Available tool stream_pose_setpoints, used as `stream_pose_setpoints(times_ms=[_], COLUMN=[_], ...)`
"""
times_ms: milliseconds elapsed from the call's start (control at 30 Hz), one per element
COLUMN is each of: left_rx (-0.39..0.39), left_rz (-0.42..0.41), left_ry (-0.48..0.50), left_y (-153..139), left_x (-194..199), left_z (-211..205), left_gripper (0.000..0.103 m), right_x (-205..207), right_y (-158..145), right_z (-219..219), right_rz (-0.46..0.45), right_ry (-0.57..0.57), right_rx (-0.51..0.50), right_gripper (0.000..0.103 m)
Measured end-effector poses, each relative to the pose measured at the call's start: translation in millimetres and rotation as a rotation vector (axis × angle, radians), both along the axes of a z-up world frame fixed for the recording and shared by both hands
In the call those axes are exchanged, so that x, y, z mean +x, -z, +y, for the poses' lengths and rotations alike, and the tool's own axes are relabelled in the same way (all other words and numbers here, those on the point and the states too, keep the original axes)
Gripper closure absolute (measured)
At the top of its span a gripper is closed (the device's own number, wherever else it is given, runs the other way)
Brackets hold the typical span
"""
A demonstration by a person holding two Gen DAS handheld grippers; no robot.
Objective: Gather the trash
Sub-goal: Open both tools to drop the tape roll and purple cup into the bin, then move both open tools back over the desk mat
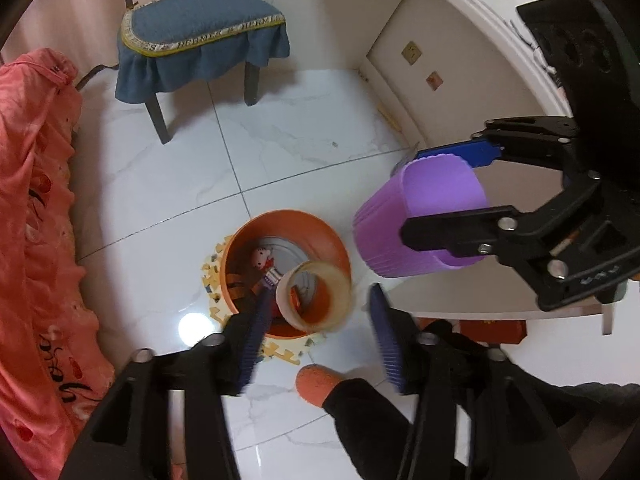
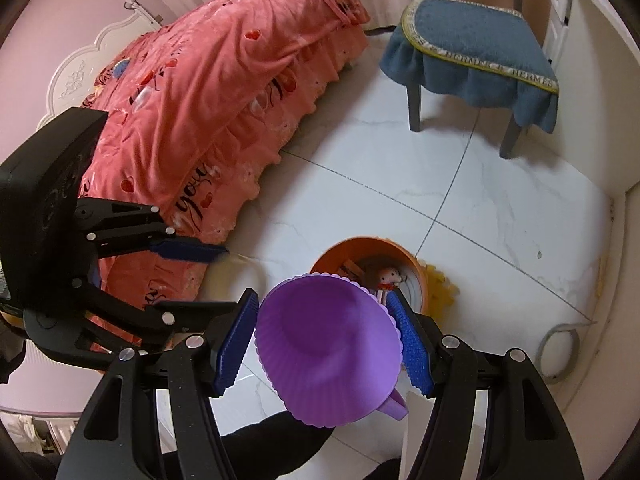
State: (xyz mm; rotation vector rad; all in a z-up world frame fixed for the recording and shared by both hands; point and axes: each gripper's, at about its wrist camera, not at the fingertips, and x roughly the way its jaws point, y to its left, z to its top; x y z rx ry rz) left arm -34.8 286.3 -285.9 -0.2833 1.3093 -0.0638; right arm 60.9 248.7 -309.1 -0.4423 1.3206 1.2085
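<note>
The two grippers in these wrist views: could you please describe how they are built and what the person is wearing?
Both grippers, left and right, have angular matte-black frames with cut-out slots and silver screw heads. Their fingers carry ribbed blue pads. A boxy black housing sits behind the right gripper. The person wears dark trousers and an orange fuzzy slipper.

You see a glossy marble-look tile floor [image 1: 304, 148] and a smooth orange plastic bin [image 1: 320, 236]. The purple cup [image 2: 332, 356] looks like matt, ribbed silicone. The bed cover [image 2: 224, 80] is soft cloth.
</note>
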Motion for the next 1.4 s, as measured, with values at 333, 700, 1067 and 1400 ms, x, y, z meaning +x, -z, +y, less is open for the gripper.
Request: stream_pose_setpoints(times_ms=[333, 700, 1067, 1400], left_rx=[-0.004, -0.005, 0.005, 0.037], left_rz=[0.011, 0.051, 0.040, 0.031], left_ry=[-0.006, -0.034, -0.039, -0.018], left_y=[0.2, 8.7, 3.7, -11.2], left_x=[-1.1, -10.3, -6.9, -7.9], left_z=[5.4, 18.5, 12.7, 4.0], left_gripper=[0.042, 0.042, 0.042, 0.042], right_x=[0.0, -7.7, -3.5, -11.7], right_y=[9.1, 30.9, 21.4, 2.3], right_z=[6.0, 29.4, 22.6, 4.7], right_rz=[0.010, 0.004, -0.013, -0.037], right_ry=[0.009, -0.006, -0.020, -0.068], right_rx=[-0.017, -0.065, -0.071, -0.078], right_gripper=[0.037, 0.031, 0.030, 0.025])
